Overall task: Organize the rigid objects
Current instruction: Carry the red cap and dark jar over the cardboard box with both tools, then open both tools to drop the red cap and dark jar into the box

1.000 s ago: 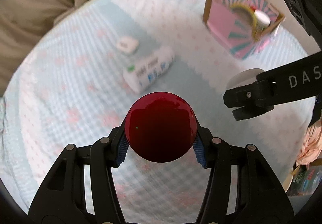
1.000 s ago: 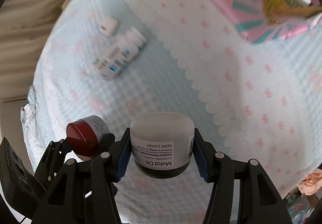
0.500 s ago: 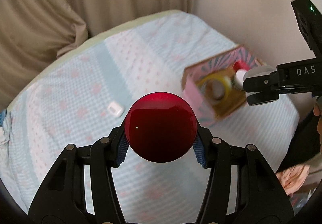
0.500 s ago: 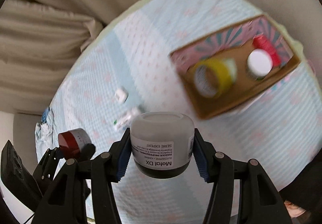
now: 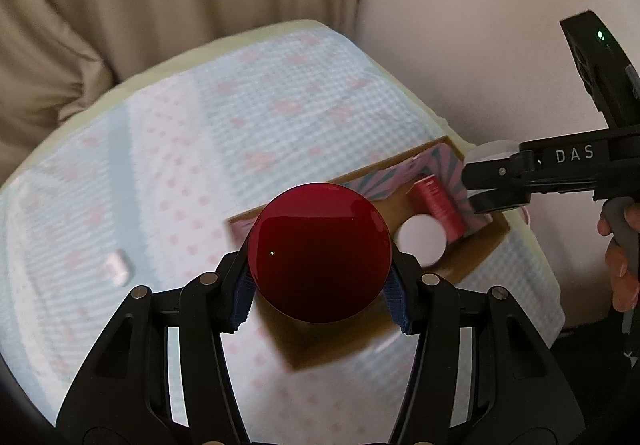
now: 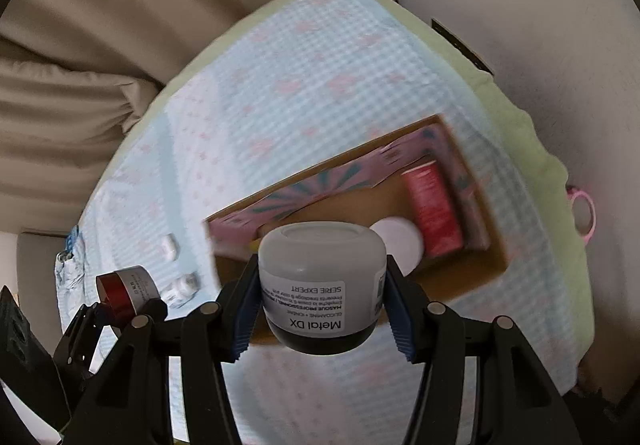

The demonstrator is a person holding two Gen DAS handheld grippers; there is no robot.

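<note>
Both pairs of jaws were clamped on jars, the left gripper [image 5: 320, 287] on a glossy red-lidded jar [image 5: 319, 252] at centre frame, the right gripper [image 6: 322, 305] on a frosted jar [image 6: 322, 281] over the box [image 6: 486, 245]; both looked rigid, slippery, best pinched mid-wall.

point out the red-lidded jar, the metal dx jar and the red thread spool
red-lidded jar [image 5: 319, 252], left wrist view, middle of its glossy lid
Metal DX jar [image 6: 322, 269], right wrist view, frosted side wall
red thread spool [image 6: 432, 213], right wrist view, wound thread
</note>
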